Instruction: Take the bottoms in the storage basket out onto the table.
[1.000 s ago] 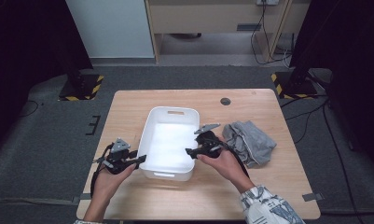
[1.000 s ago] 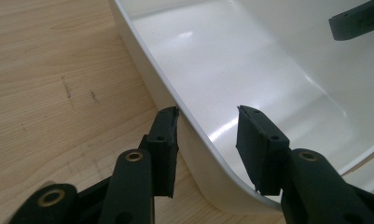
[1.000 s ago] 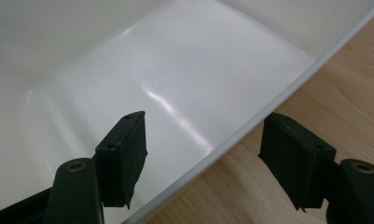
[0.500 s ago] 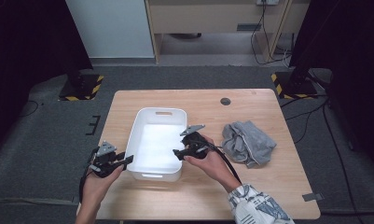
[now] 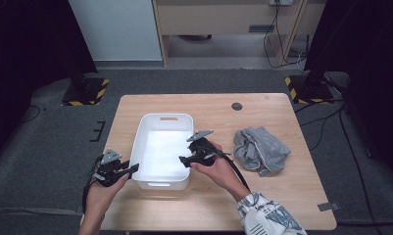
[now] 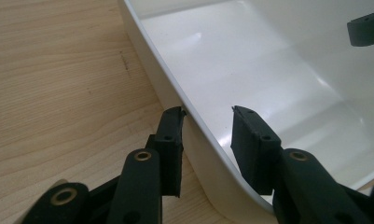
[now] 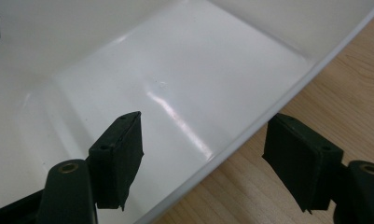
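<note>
An empty white plastic bin (image 5: 168,116) stands on the wooden table (image 5: 282,205). My left gripper (image 5: 130,169) straddles the bin's left wall near its front corner. In the left gripper view this gripper (image 6: 208,109) is open: the outer jaw touches the rim of the bin (image 6: 268,60), the inner jaw stands off the wall; its jaws have been closing within the last second. My right gripper (image 5: 184,153) straddles the right wall. In the right gripper view it (image 7: 205,116) is open, with the rim of the bin (image 7: 128,56) passing between its jaws and a gap on each side.
A crumpled grey cloth (image 5: 260,149) lies on the table to the right of the bin. A small round cable hole (image 5: 237,105) sits near the far edge. Bare wood lies in front of the bin and along the right side.
The bin has shifted to the left across the table, and both grippers have gone left with it. The left jaws stand a little narrower.
</note>
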`<state>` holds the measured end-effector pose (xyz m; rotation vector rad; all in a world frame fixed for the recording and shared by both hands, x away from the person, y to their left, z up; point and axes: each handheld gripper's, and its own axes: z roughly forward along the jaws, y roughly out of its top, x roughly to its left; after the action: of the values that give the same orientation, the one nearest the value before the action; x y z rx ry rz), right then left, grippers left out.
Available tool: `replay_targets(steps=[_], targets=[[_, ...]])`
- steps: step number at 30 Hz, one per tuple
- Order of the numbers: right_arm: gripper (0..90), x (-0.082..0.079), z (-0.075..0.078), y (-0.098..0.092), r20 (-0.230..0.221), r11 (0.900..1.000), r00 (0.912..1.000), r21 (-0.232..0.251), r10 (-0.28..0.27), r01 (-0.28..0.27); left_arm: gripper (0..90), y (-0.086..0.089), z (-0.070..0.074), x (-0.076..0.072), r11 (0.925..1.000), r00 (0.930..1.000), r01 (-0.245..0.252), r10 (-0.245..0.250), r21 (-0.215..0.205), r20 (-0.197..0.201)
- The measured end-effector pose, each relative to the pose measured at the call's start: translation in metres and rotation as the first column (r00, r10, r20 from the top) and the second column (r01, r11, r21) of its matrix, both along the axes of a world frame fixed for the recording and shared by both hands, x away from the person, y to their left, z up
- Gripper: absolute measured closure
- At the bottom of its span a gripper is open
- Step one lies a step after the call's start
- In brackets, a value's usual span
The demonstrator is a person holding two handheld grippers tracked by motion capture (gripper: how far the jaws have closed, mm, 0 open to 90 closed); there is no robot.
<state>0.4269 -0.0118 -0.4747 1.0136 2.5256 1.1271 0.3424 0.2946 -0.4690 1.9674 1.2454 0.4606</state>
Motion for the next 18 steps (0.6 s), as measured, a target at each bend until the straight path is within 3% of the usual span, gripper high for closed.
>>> replay_targets(steps=[18], targets=[[27.3,-0.001,0.002,0.023,0.006,1.0,0.9997,-0.015,0.022,-0.022,66.6,0.021,-0.002,0.0,0.9984,0.9985,-0.056,0.056,-0.008,0.001]])
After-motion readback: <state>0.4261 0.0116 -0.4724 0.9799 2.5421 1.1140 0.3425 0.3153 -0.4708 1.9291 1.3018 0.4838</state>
